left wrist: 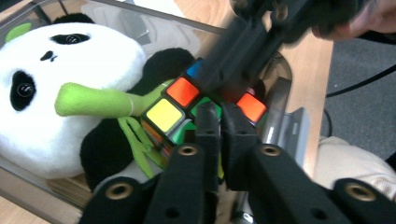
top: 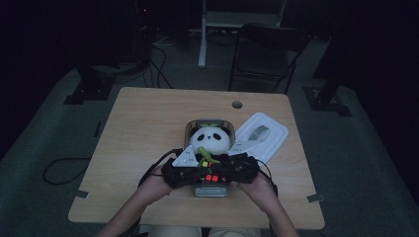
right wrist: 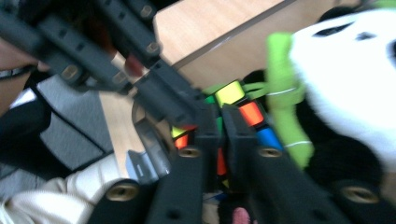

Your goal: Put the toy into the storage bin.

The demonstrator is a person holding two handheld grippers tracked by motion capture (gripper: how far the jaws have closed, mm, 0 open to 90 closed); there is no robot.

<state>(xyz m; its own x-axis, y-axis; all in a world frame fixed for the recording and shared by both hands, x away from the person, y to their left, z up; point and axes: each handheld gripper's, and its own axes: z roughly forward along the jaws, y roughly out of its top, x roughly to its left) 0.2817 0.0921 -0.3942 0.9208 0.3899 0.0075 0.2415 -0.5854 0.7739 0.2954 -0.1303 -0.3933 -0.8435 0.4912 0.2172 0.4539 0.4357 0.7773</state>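
A clear plastic box near the table's front edge holds a panda plush and a colourful puzzle cube. My left gripper and right gripper come at the cube from opposite sides, tips against it. In the left gripper view my left gripper has its jaws together, nothing between them, tips on the cube beside the panda; the right gripper reaches in from above. In the right gripper view my right gripper is shut too, at the cube, with the left gripper opposite.
The box's white lid lies on the wooden table to the right of the box. A green plush stalk sticks out from the panda toward the cube. A dark chair stands beyond the table's far edge.
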